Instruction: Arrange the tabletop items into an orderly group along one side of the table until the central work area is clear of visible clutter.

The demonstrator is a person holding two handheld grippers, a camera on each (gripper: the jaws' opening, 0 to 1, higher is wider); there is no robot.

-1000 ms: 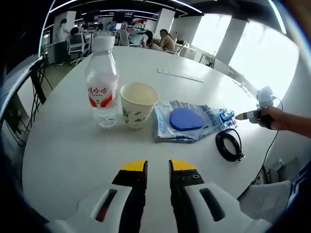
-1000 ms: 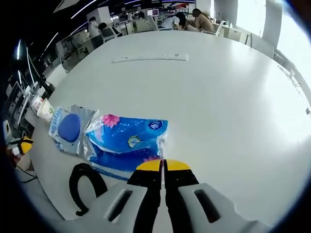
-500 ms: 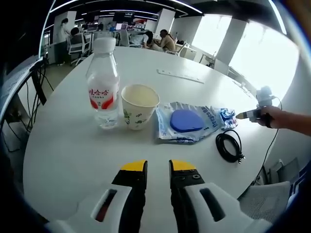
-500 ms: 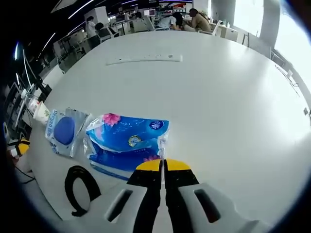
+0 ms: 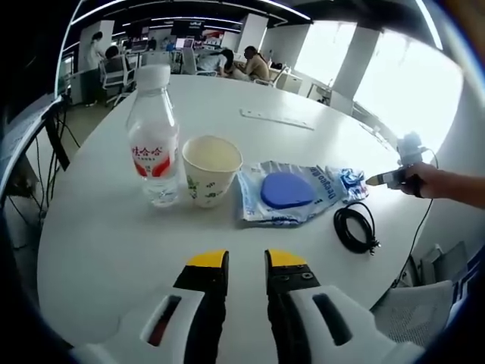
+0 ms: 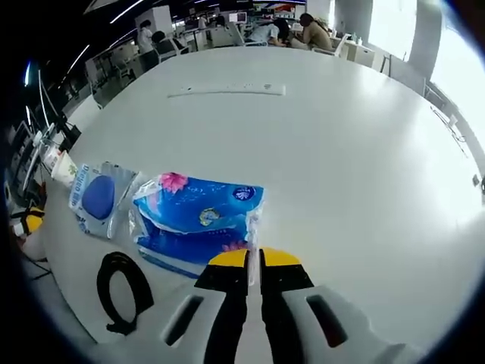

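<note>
Blue plastic marks the thing the next move turns on: the tissue pack [image 6: 198, 220] lies flat on the white bench [image 6: 341, 152], directly ahead of the right hand-held gripper [image 6: 254, 259]. Its near right corner sits right at the yellow jaw tips. Those jaws stand almost shut, with only a thin slit between them, and whether they pinch the wrapper's edge I cannot tell. The pack's long axis runs left to right across the right gripper view, so this gripper meets it at one short end rather than along a long side.

To the pack's left lies the clear pouch with a blue pad [image 6: 98, 199], and nearer, the coiled black cable [image 6: 121, 292].

In the left gripper view the row reads, left to right: water bottle [image 5: 154, 140], paper cup [image 5: 211, 168], pouch, with the cable near right. The left hand-held gripper [image 5: 246, 259] hovers over bare bench, jaws parted by a narrow gap and empty, well short of the row. By my reading the right gripper is far the nearer to the pack, so the pack is its job.
</note>
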